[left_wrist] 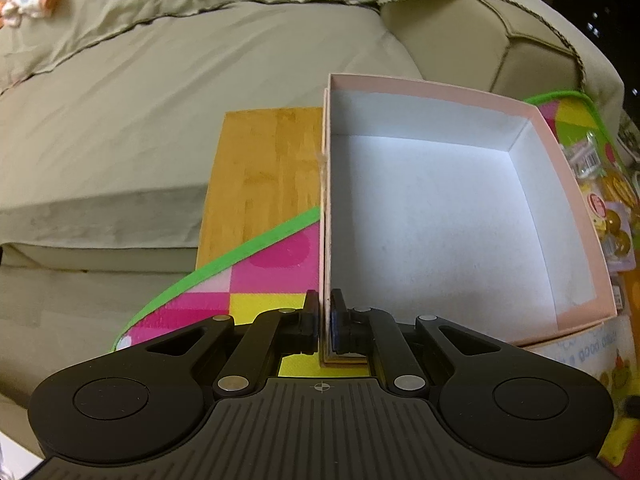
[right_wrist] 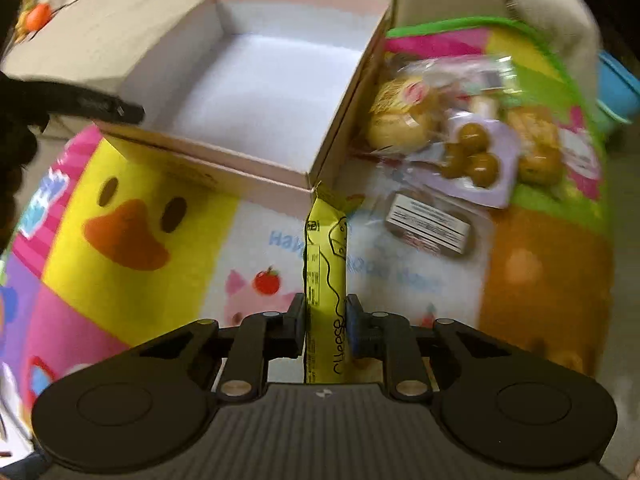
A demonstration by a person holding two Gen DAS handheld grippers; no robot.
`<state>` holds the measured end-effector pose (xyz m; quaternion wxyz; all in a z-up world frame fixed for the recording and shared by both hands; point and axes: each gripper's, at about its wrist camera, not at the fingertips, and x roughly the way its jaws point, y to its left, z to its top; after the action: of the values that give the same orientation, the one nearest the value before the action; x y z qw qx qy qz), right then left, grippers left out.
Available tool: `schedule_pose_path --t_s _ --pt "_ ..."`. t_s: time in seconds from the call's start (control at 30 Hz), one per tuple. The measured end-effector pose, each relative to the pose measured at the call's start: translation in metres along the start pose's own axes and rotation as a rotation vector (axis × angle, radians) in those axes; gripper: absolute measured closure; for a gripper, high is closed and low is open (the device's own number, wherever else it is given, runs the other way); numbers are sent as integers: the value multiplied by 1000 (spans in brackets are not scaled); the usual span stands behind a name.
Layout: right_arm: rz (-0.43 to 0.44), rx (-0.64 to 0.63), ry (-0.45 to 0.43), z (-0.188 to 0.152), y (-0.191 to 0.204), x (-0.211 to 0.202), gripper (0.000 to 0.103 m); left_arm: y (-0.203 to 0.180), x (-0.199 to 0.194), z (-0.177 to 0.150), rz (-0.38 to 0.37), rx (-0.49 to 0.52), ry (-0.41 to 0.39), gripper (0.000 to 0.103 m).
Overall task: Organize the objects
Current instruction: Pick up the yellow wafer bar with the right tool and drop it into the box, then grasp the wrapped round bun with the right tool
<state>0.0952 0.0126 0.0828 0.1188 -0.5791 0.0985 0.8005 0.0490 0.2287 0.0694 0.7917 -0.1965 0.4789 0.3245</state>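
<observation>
Cheese snack bar, clamped upright between my right gripper pads, points at 12 o'clock toward the pink box corner, which my left gripper pinches by its wall; I judge the bar may snag that rim or slip and fall onto the mat.

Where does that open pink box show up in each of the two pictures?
Left wrist view: the pink box fills centre-right, the left gripper shut on its near-left wall.
Right wrist view: the pink box sits upper centre-left, empty.
Shared landmark: the colourful play mat beneath it.
</observation>
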Motion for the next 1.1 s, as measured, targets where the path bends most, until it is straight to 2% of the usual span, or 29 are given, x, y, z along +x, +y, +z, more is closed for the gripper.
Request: schedule_pose_path --t_s 0.13,0.27,0.33,0.4,0.47,0.53,0.57,0.6,0.67,0.7,0.73,0.77,0.8,1.0,1.07,1.1 --pt "-30 107 -15 6 -2 -69 84 3 -5 2 -29 13 10 95" --pt "2 225 -103 36 -6 -132 84 6 -8 2 -60 9 34 94" --pt "17 208 -160 59 -1 -150 84 6 -9 1 -71 16 38 93" --pt "72 212 -185 85 4 -153 84 6 -10 0 -81 21 35 93" --pt "206 241 -199 113 8 -146 84 6 -12 -3 -87 43 34 92" --pt "323 223 -179 144 19 -125 84 5 -13 -6 -75 57 38 93" --pt "356 217 -161 156 22 -113 80 5 -14 -6 -72 62 37 93" --pt "358 231 -146 166 26 -101 71 3 -14 -5 -68 66 37 93" --pt "331 200 -149 177 35 -94 59 1 -14 -4 -51 69 41 94" --pt "312 175 -173 176 35 -101 43 -1 -14 -4 -42 70 40 94" --pt "295 147 -206 171 31 -111 32 -2 -13 -4 -32 64 46 95" --pt "283 122 -233 163 24 -120 15 -3 -13 -4 -25 56 51 95" --pt "251 101 -259 155 15 -129 7 -4 -12 -3 -18 44 56 95" --pt "-100 -94 -339 93 -55 -149 0 -9 -16 -2 32 -17 79 95" --pt "-159 -135 -317 81 -79 -137 0 -8 -14 -1 42 -31 91 95" --pt "-154 -140 -291 77 -90 -126 0 -9 -14 -1 48 -40 97 95"
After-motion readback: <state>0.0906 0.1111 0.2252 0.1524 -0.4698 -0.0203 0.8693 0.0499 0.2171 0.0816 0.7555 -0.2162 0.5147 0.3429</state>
